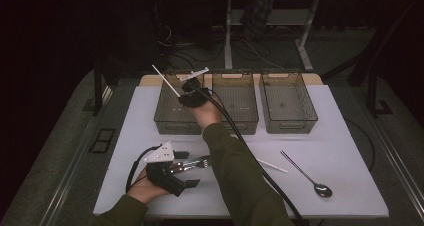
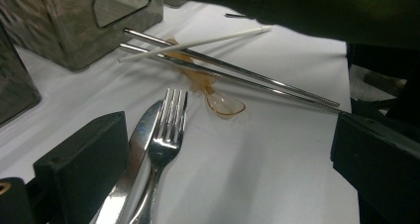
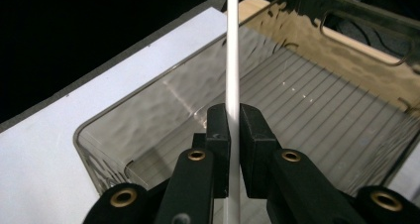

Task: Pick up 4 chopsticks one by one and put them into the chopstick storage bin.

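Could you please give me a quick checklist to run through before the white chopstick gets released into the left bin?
1. Right hand-held gripper clamped on the white chopstick: ok.
2. Chopstick over the left bin: ok, in the high view and the right gripper view.
3. Chopstick lowered into the bin: not ok, it stands tilted above the rim.
4. Bin floor free where it will land: ok.
5. Left hand-held gripper open around the fork and knife: ok.
6. Second white chopstick apart from the steel chopsticks: not ok, it lies across them.
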Demonstrator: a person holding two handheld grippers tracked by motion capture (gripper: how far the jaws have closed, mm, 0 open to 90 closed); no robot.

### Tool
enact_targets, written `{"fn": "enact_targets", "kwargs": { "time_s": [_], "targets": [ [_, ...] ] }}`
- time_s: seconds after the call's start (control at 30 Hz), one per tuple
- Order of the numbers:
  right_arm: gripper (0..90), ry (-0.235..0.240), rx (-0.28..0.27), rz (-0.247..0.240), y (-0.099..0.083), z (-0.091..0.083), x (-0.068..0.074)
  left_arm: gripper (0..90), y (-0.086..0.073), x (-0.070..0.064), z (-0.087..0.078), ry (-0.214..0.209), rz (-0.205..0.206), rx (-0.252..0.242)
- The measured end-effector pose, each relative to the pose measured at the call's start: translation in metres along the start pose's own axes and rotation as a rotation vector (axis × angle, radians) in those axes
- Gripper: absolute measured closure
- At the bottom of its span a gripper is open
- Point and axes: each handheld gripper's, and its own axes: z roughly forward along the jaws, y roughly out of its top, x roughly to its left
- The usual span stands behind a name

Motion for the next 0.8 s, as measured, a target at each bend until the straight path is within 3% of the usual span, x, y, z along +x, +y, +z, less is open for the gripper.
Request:
{"fn": "enact_targets", "kwargs": {
  "time_s": [0.57, 0.63, 0.8],
  "targets": [
    [82.1, -0.029, 0.115, -0.014, -0.013, 0.021, 0.003, 0.4, 0.000, 0.000, 0.000, -0.002, 0.000, 0.006],
    [74.2, -0.032, 0.113, -0.020, -0.013, 0.020, 0.004, 0.5, 0.000, 0.000, 0.001, -0.001, -0.002, 0.006],
    [66.7, -0.029, 0.090, -0.033, -0.009, 0.011, 0.005, 0.5, 0.000, 0.000, 0.001, -0.002, 0.000, 0.007]
  ]
}}
